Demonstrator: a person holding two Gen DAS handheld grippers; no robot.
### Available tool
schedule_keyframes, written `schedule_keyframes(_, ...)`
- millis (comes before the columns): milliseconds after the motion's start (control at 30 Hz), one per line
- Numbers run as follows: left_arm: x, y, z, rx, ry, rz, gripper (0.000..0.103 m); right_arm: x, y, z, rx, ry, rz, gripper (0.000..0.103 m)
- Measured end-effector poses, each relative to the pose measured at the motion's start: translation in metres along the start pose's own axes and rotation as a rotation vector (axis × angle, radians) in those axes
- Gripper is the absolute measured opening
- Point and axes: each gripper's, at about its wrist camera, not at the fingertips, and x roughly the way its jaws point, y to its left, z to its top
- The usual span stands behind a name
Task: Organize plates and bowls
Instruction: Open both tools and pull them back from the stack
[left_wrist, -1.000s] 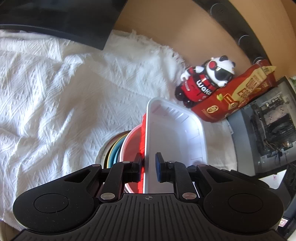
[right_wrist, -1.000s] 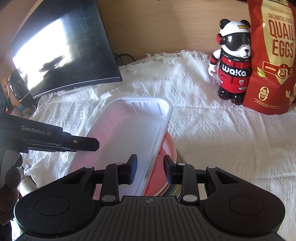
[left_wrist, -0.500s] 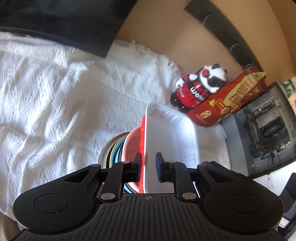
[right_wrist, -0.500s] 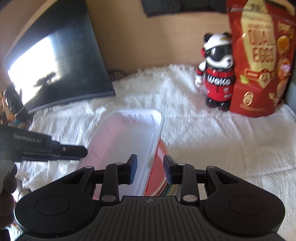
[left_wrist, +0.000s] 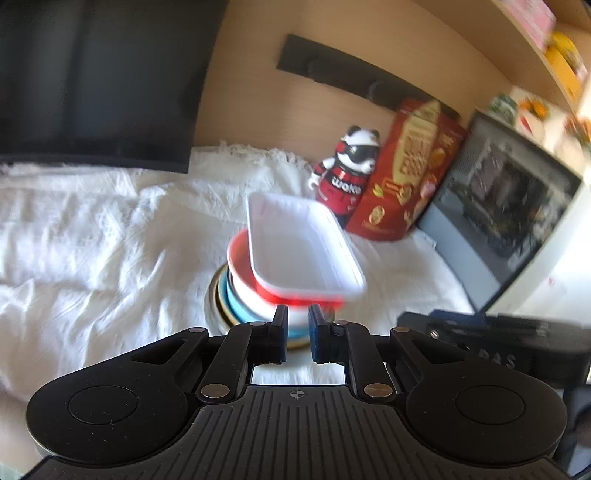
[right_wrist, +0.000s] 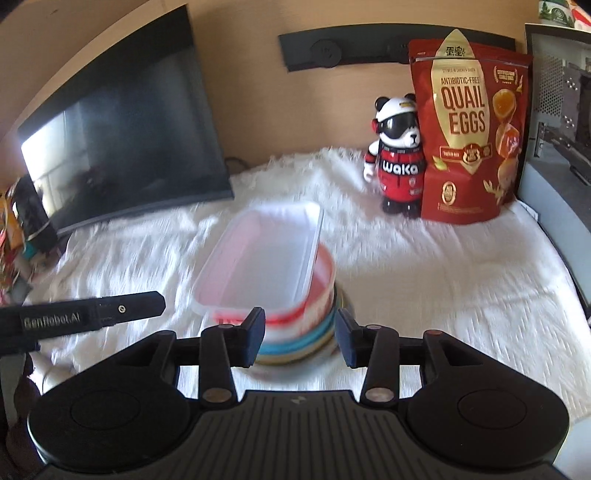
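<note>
— Where have the dishes ended up?

— In one pile on the white cloth (right_wrist: 424, 280) over the surface. The white tray (right_wrist: 262, 258) lies on top, tilted, sitting in the red bowl (right_wrist: 325, 273), with a blue plate (right_wrist: 295, 345) and a yellowish plate (left_wrist: 218, 306) stacked under that.

— And the two tools?

— Both are clear of the pile, just in front of it. The left tool (left_wrist: 296, 334) has its jaws drawn almost together, a narrow slit between the pads, nothing in it. They have just been closing that last bit.

— The right one?

— The right tool (right_wrist: 300, 339) stands partly open, its jaws have just been opening, and nothing is pinched between them; the edge of the stack only shows through the gap, further back.

— What else is about?

— A panda figure (right_wrist: 397, 158) in red beside a red bag of quail eggs (right_wrist: 469, 133) at the back wall, a dark monitor (right_wrist: 122, 147) to the left, and an open computer case (left_wrist: 506, 210) off to the right. It's all a bit blurred.
</note>
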Motion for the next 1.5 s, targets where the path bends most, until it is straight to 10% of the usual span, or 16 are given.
schedule_keyframes(367, -0.049, -0.055, -0.046, -0.014, 0.043, 0.128, 0.014, -0.071, 0.009, -0.055, -0.044, 0.041, 0.04, 0.069)
schedule_keyframes(1500, -0.073, -0.081, -0.074, -0.015, 0.067, 0.205, 0.014, -0.093, -0.002, -0.085, -0.074, 0.077, 0.058, 0.069)
